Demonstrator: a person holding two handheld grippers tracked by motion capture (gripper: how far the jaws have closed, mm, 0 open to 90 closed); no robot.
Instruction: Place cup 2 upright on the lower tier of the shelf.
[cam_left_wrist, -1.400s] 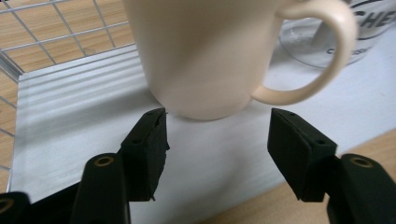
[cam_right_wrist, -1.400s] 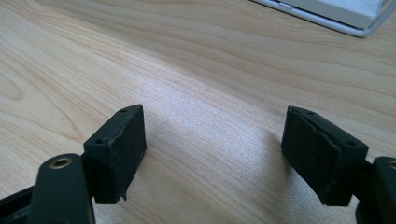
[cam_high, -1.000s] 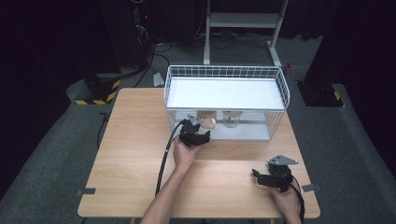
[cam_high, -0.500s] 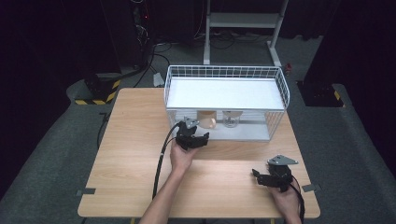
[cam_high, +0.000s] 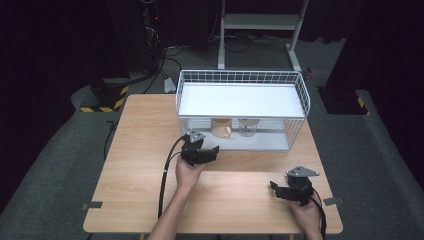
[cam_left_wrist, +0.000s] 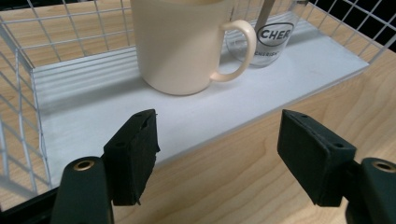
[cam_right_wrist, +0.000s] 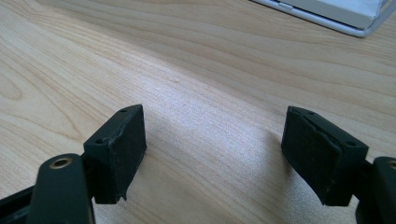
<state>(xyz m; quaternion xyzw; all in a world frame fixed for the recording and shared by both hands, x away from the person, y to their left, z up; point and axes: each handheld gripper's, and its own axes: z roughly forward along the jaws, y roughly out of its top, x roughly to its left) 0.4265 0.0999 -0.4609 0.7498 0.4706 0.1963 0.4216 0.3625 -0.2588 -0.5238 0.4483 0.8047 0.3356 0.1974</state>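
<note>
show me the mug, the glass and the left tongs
mug (cam_left_wrist: 180, 51), left gripper view, on its cream side wall
glass (cam_left_wrist: 274, 35), left gripper view, on its printed label
left tongs (cam_left_wrist: 217, 156), left gripper view, midway between the two open black tips

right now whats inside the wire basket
Inside the wire basket, on its white floor near the front edge, stand a cream mug and, beside it, a clear printed glass. What the mug and glass hold is not visible.
</note>
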